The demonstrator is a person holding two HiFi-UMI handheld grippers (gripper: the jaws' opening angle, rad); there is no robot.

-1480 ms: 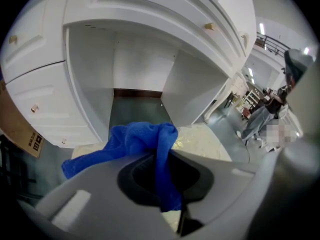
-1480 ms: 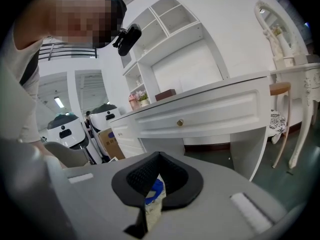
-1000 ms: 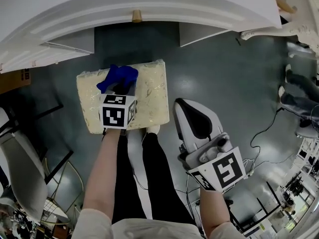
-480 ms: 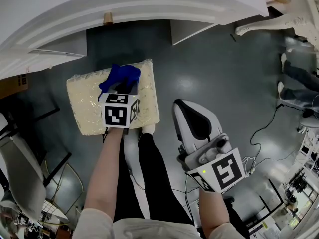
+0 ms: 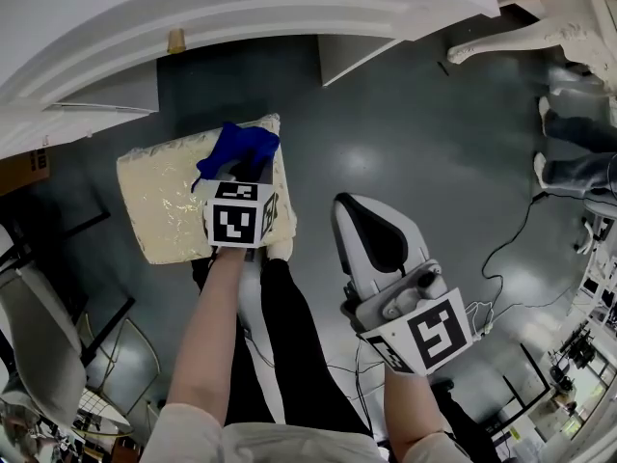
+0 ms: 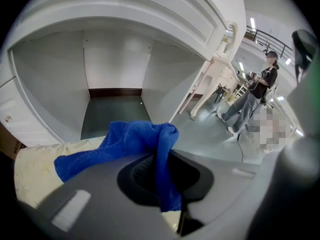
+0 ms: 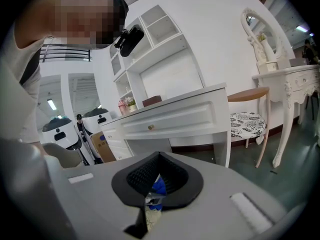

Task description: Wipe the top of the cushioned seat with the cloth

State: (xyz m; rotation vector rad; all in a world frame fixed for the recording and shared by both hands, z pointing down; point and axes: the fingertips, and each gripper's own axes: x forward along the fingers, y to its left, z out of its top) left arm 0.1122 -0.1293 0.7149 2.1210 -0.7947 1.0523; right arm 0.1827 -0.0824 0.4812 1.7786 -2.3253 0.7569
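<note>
The cushioned seat (image 5: 164, 201) is a cream pad with a gold pattern, low on the grey floor at the left. The blue cloth (image 5: 239, 148) lies bunched at the seat's far right corner, and my left gripper (image 5: 237, 169) is shut on it from above. In the left gripper view the cloth (image 6: 125, 143) drapes over the left gripper (image 6: 161, 176) with the seat (image 6: 32, 169) beneath. My right gripper (image 5: 351, 205) is held apart over bare floor to the right, shut and empty. The right gripper (image 7: 156, 183) points at a white desk.
A white desk (image 5: 241, 17) with a brass knob (image 5: 176, 40) curves across the far side. A cardboard box (image 5: 19, 167) and a grey chair (image 5: 39, 336) stand at the left. Cables (image 5: 511, 249) trail on the floor at the right. A person (image 6: 257, 86) stands far off.
My left gripper has carried the cloth rightward across the seat, nearer its right edge. The view has shifted, so the seat sits further left. The right gripper has held still.
</note>
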